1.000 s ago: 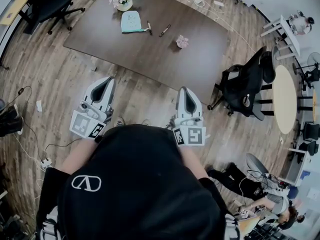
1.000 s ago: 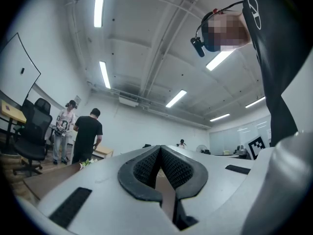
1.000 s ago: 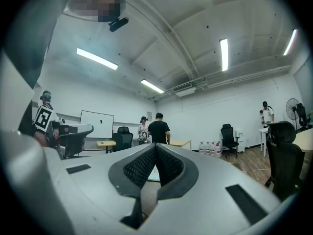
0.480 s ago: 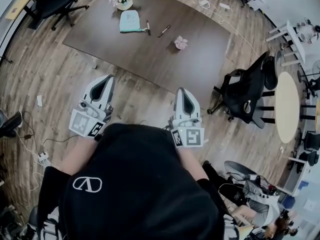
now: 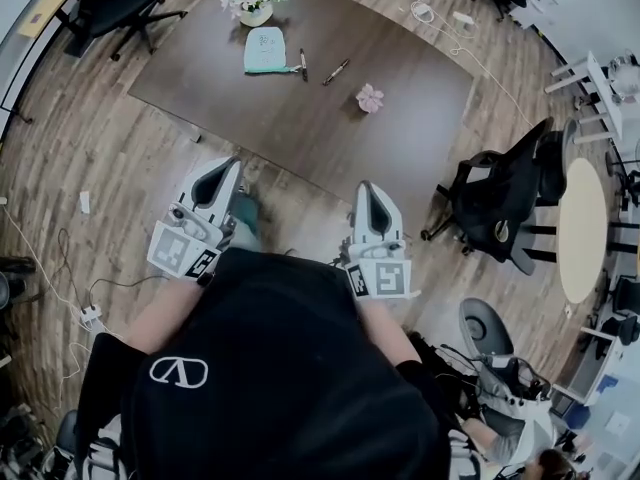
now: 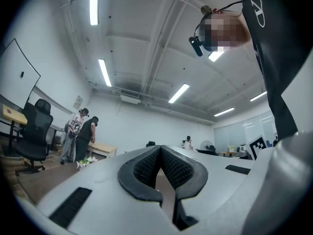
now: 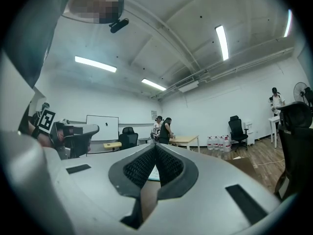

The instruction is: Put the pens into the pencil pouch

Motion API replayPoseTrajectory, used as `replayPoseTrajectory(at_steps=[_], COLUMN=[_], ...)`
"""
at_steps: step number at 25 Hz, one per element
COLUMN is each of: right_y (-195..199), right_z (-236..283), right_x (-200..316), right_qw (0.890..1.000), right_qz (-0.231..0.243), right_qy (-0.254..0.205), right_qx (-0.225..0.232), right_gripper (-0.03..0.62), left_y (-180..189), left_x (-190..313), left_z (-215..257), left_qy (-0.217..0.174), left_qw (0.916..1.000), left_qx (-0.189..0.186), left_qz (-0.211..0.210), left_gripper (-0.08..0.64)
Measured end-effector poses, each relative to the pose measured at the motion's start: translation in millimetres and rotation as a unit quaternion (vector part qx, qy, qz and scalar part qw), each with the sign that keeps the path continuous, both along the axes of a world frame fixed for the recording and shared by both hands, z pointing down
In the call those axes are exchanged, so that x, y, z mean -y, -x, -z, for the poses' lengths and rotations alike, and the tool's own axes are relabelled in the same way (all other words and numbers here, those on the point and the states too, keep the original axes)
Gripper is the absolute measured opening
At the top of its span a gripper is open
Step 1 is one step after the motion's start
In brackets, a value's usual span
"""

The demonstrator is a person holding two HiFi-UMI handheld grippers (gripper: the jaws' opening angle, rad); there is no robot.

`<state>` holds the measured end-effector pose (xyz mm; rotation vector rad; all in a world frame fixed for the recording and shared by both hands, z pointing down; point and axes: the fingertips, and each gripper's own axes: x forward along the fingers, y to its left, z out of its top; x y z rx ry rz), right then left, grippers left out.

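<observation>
L gripper [image 5: 226, 168] & R gripper [image 5: 368, 188] both pressed together, nothing btwn jaws, held over floor short of table's [image 5: 300, 133] near edge. Pencil pouch [image 5: 264, 50] lies by far edge twd far-left corner; 1st pen [image 5: 302, 64] just beside it, 2nd pen [image 5: 336, 71] near that. Judgement: step = approach; get within reach of far edge, spread jaws before descending, pinch 1st pen mid-barrel
</observation>
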<state>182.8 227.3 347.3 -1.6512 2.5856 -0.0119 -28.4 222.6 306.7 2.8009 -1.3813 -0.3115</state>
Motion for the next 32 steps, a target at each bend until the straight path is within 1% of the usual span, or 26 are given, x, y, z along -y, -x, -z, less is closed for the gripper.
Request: replayPoseTrajectory(at_steps=[6,11,18,22,27,32], right_y=[25,47,77,90,105,106], right_z=[3,14,9,16,21,21], right_x=[62,124,185,225,258,276], right_qw=[0.999,0.998,0.993,0.989,0.987,0.988], right_qz=[-0.032,-0.063,-0.115,-0.14,-0.15,-0.141], right_qy=[-0.006,-0.013,0.015,0.012,0.009,0.005], right_qx=[-0.014,-0.025,-0.04,-0.05,-0.059,-0.06], right_gripper=[-0.002,-0.002,-0.002,-0.002,-0.002,-0.002], left_y=[28,52,75,87,101,100], left_x=[77,154,233,275,313,330], left_z=[-2,4,-14,-19,-25,-24], left_qy=[-0.005,-0.013,0.026,0.033,0.039,0.034], left_qw=[0.9996,0.9983,0.9935,0.9902,0.9887,0.9903], left_qx=[-0.01,-0.015,-0.023,-0.024,-0.03,-0.022], left_qz=[-0.025,-0.054,-0.108,-0.134,-0.142,-0.132], left_gripper=[0.002,0.002,0.002,0.002,0.002,0.002])
